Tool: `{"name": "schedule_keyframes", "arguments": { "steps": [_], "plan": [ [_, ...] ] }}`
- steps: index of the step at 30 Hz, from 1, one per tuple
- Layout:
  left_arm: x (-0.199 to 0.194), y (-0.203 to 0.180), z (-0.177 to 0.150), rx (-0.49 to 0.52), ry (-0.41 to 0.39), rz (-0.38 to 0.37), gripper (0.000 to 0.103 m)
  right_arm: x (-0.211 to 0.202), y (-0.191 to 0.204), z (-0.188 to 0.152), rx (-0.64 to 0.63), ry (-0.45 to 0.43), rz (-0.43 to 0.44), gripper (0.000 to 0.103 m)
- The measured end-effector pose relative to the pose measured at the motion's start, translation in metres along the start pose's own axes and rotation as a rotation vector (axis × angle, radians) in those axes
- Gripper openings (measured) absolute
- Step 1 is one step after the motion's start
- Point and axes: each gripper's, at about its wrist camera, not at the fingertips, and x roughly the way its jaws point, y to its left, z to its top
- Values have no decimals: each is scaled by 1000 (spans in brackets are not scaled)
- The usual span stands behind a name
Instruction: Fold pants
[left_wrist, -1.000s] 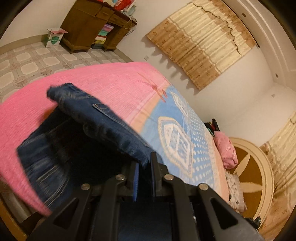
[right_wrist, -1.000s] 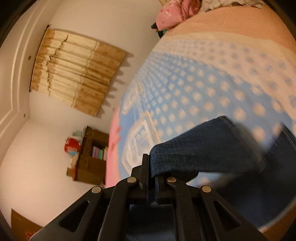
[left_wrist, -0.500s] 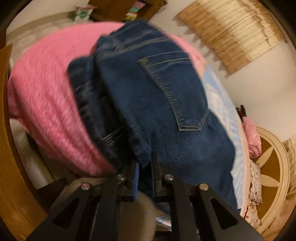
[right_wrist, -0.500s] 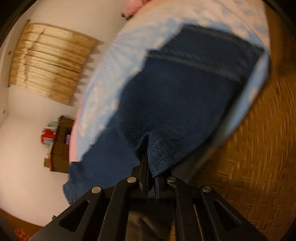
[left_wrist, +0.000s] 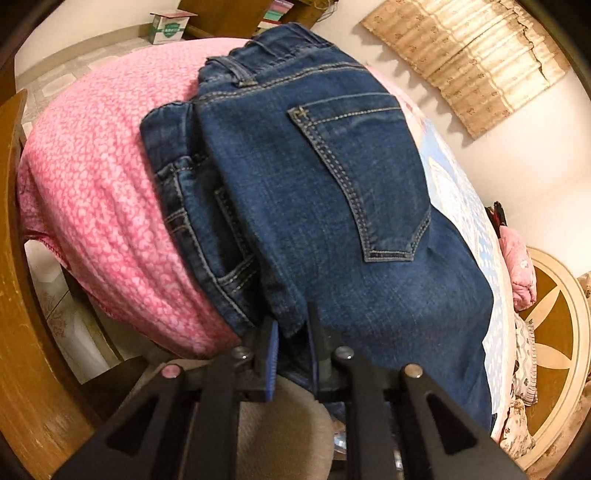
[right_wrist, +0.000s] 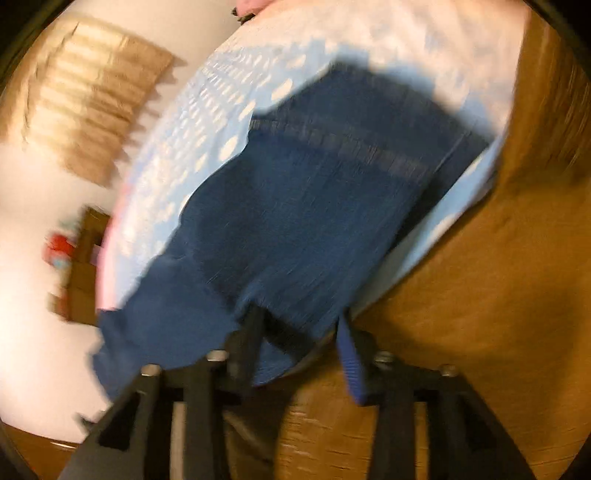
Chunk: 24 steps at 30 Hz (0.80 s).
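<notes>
Left tongs (left_wrist: 291, 336) sit at the near edge of the jeans (left_wrist: 332, 206), jaws narrow with a denim corner caught between them – reads as a hold on the cloth. Right tongs (right_wrist: 299, 332) stand wide, jaws well apart with the denim edge lying in the gap, not pinched; that view is badly motion-blurred, so take it loosely.

The jeans lie on the bed, near the foot, partly on the pink blanket (left_wrist: 99, 192) and partly on the blue-and-white patterned sheet (left_wrist: 461, 206). Seat side up: back pocket (left_wrist: 362, 177) and waistband with belt loops at the far end. A second layer of denim pokes out from under the top one along the pink side, so the garment looks doubled over at least once – my read is a fold just laid down and now being let go.

Left to do, as a judgement: free the left corner, square up the offset lower layer, maybe one more fold for a compact stack. Can't tell where the leg hems ended up.

Further out: wooden bed frame (left_wrist: 26, 314) around the foot, tiled floor, a small white-and-green box (left_wrist: 168, 26) by a wooden desk, curtain (left_wrist: 469, 55) on the far wall. Box has a green emblem, print too small to read; no brand legible on the jeans
</notes>
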Motion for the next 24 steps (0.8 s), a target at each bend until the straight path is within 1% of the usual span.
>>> {"name": "schedule_keyframes", "arguments": {
  "steps": [2, 3, 4, 6, 7, 9, 10, 11, 12, 14, 17, 19, 21, 23, 24],
  "plan": [
    [-5, -2, -5, 18, -14, 17, 18, -21, 5, 10, -38, -47, -42, 44],
    [-10, 2, -8, 30, -25, 21, 18, -34, 10, 16, -80, -92, -56, 44],
    [-16, -1, -10, 50, -41, 30, 19, -43, 18, 23, -142, -132, -44, 44],
    [-25, -4, -14, 82, -59, 48, 20, -47, 35, 38, -262, -188, -33, 44],
    [-29, -5, -15, 89, -61, 53, 20, -42, 40, 45, -292, -196, -39, 44],
    [-40, -6, -16, 87, -70, 61, 20, -18, 43, 70, -314, -194, -49, 44],
    [-48, -5, -17, 86, -89, 85, 19, -4, 41, 81, -315, -188, -61, 44],
    [-61, -3, -17, 89, -140, 151, 19, 8, 39, 89, -320, -177, -72, 44],
    [-71, -1, -16, 88, -171, 179, 18, 22, 37, 98, -329, -160, -78, 44],
    [-92, 10, -14, 70, -210, 222, 18, 40, 31, 107, -339, -143, -68, 44],
    [-108, 18, -10, 60, -244, 279, 18, 58, 30, 115, -355, -145, -45, 44],
    [-111, 16, -6, 50, -255, 290, 16, 66, 34, 119, -368, -122, 13, 44],
    [-109, 11, -3, 53, -261, 283, 16, 67, 41, 116, -421, -102, 39, 44],
    [-105, -2, -1, 81, -265, 277, 16, 71, 52, 112, -503, -90, 19, 44],
    [-102, -8, -1, 91, -263, 270, 16, 74, 56, 109, -548, -75, -11, 43]
  ]
}}
